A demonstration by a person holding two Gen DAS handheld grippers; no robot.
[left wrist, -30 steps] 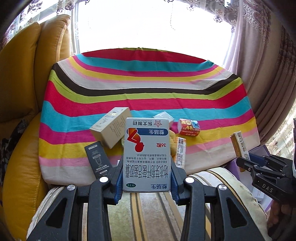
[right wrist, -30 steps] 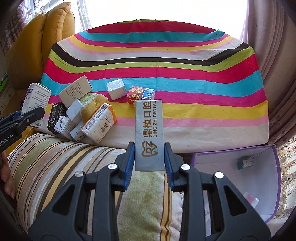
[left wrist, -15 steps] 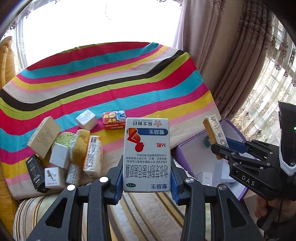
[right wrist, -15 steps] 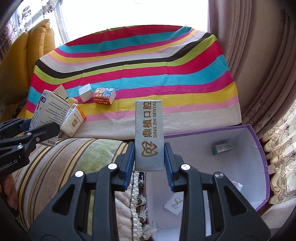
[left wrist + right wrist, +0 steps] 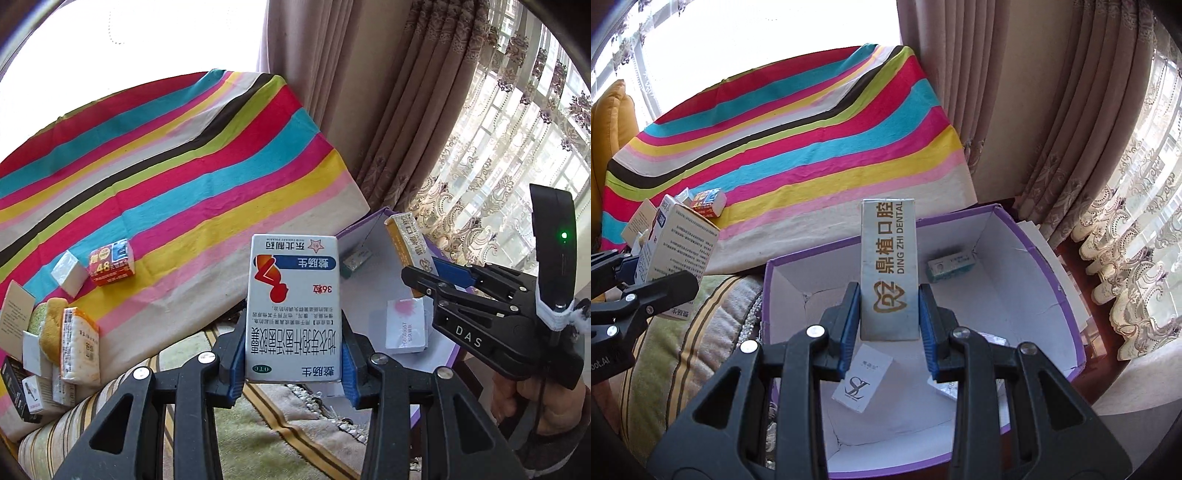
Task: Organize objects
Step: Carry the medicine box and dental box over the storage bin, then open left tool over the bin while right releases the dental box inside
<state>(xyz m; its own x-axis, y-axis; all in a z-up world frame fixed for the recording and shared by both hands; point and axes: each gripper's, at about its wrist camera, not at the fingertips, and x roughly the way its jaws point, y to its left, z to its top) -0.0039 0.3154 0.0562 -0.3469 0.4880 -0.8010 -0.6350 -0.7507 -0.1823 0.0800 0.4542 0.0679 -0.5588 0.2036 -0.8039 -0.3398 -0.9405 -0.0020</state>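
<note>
While the left gripper [image 5: 293, 363] points over the striped cushion [image 5: 258, 435], its jaws pinch a white medicine box [image 5: 293, 310] by its two sides. That box stands upright with its print upside down. Behind it lies a striped cloth [image 5: 166, 177] with many colors. On the cloth sit a red and blue small box [image 5: 110, 262] and a white cube box [image 5: 70, 273] just beside it. More boxes are piled at the left edge. To the right is the purple box [image 5: 360, 227], and a white pack with a pink spot [image 5: 406, 325] lies inside it. The right gripper [image 5: 424, 271] shows there too, held by a hand [image 5: 535, 398], with a yellow-edged box in its jaws.

From the right wrist view, the right gripper [image 5: 889, 314] has its jaws pressed on a tall gray dental box [image 5: 889, 269]. It hangs over the open purple box [image 5: 1052, 266]. Inside lie a green and white small box [image 5: 951, 266] near the far corner and a white card box [image 5: 862, 382] below the jaws. At the left, the left gripper [image 5: 655, 271] holds the white medicine box [image 5: 677, 251] over the cushion.
</note>
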